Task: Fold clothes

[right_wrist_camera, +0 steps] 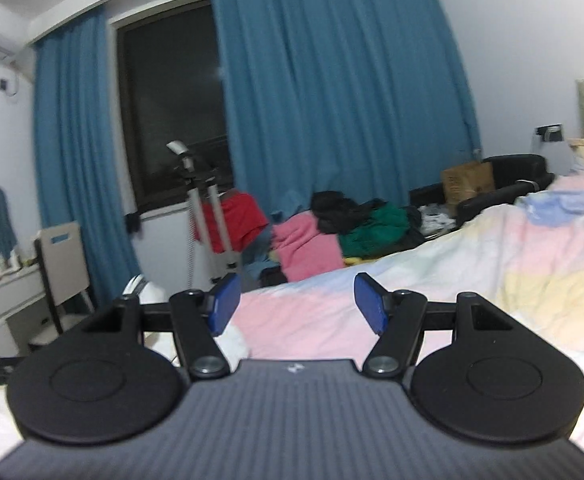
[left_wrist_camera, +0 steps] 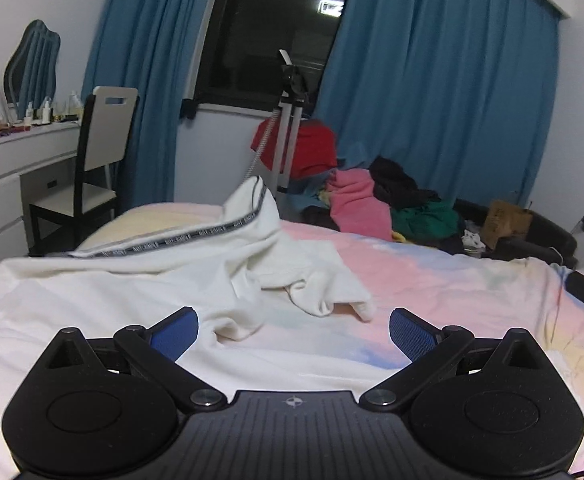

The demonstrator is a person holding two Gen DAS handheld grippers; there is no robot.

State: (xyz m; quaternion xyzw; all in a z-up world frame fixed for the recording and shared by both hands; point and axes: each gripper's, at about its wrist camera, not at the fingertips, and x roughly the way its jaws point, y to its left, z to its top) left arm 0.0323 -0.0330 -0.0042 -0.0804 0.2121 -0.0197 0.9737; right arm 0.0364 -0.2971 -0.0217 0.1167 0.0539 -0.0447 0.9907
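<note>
Left gripper (left_wrist_camera: 294, 330) hovering with blue pads spread wide, holding nothing; crumpled white garment (left_wrist_camera: 179, 264) just ahead and left of it on pastel bedsheet (left_wrist_camera: 432, 280). Right gripper (right_wrist_camera: 294, 304) likewise spread and empty, white fabric at its left finger; clothes pile (right_wrist_camera: 332, 228) far ahead

My left gripper (left_wrist_camera: 294, 330) hangs over the near edge of the pastel-patterned quilted bed (left_wrist_camera: 432, 280), jaws apart, with the crumpled white garment with a dark patterned trim band (left_wrist_camera: 179, 256) lying just ahead, toward the bed's left edge. My right gripper (right_wrist_camera: 294, 304) sits further right over the bed, jaws apart. Beyond the far edge: heap of pink, green and black clothes (left_wrist_camera: 392, 200), metal tripod stand (left_wrist_camera: 287, 128) left of it, brown cardboard box (left_wrist_camera: 506, 222) right. White-backed wooden chair (left_wrist_camera: 91, 168) stands off the far left corner.
</note>
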